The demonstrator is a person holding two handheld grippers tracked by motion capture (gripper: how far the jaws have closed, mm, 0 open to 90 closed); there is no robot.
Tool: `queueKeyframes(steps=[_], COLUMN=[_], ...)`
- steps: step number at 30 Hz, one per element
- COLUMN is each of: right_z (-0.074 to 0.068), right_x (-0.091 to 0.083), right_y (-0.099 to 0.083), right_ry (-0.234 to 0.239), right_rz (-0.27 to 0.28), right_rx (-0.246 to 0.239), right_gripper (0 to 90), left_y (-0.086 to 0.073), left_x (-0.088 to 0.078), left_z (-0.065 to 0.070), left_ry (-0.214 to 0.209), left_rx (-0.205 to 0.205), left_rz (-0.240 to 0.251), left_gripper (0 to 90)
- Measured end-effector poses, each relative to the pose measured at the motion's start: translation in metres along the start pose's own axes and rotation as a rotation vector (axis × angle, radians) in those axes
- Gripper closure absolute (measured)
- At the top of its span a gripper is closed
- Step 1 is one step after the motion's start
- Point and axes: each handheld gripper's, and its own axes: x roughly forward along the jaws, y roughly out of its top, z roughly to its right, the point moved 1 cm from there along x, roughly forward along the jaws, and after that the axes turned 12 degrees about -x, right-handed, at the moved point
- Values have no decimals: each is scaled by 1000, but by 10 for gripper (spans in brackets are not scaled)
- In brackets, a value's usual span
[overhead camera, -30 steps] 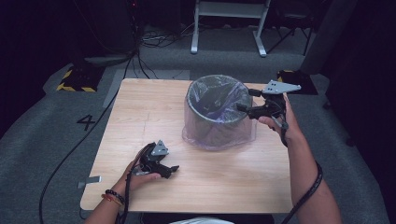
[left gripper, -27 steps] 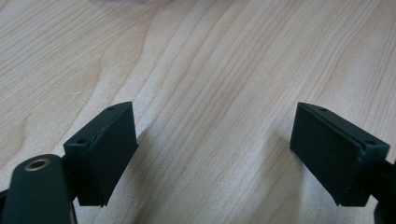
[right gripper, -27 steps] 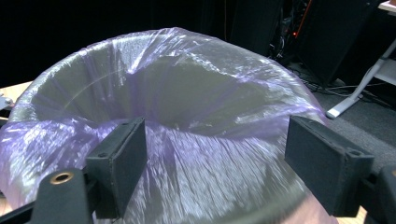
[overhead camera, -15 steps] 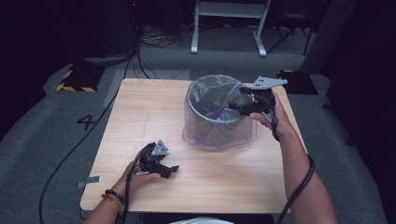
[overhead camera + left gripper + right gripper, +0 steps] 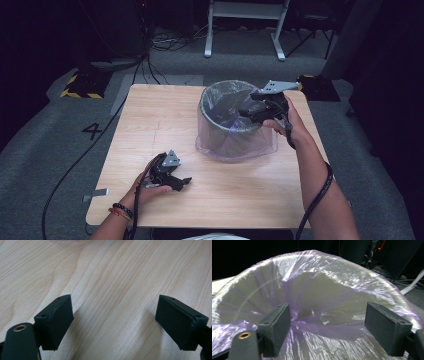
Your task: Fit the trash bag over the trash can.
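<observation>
1. Left gripper (image 5: 172, 176) rests on table (image 5: 150, 115); jaws apart, empty.
2. Right gripper (image 5: 250, 111) hovers over bin (image 5: 235, 131) rim; jaws apart; bag (image 5: 332, 287) between them, ungripped.
3. Bag lines bin, skirt draped outside; tidying probably left.

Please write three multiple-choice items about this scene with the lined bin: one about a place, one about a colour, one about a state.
1. Where is the left gripper?
A. on the table near the person's edge
B. inside the bin
C. on the floor

2. What colour is the plastic liner in the bin?
A. yellow
B. pale purple
C. red

3. How do the jaws of the right gripper stand?
A. shut on the liner
B. shut on nothing
C. open at the bin's rim

Answers:
1 A: the high view shows it low over the wood, apart from the bin.
2 B: both views show a translucent purple film.
3 C: the right gripper view shows a wide gap between the pads.
</observation>
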Motion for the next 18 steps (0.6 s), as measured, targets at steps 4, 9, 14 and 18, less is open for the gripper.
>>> queueKeyframes(steps=[4,9,14,18], right_z=[1,3,5,8], right_x=[2,4,12,18], right_y=[5,11,13,14], right_ry=[2,-17,-20,-26], right_rz=[-7,-2,-31,-72], right_rx=[1,6,15,38], right_gripper=[208,207,207,212], left_y=[0,0,0,0], left_x=[0,0,0,0], left_z=[0,0,0,0], left_ry=[0,0,0,0], left_rx=[0,0,0,0], left_rz=[0,0,0,0], left_gripper=[144,145,144,145])
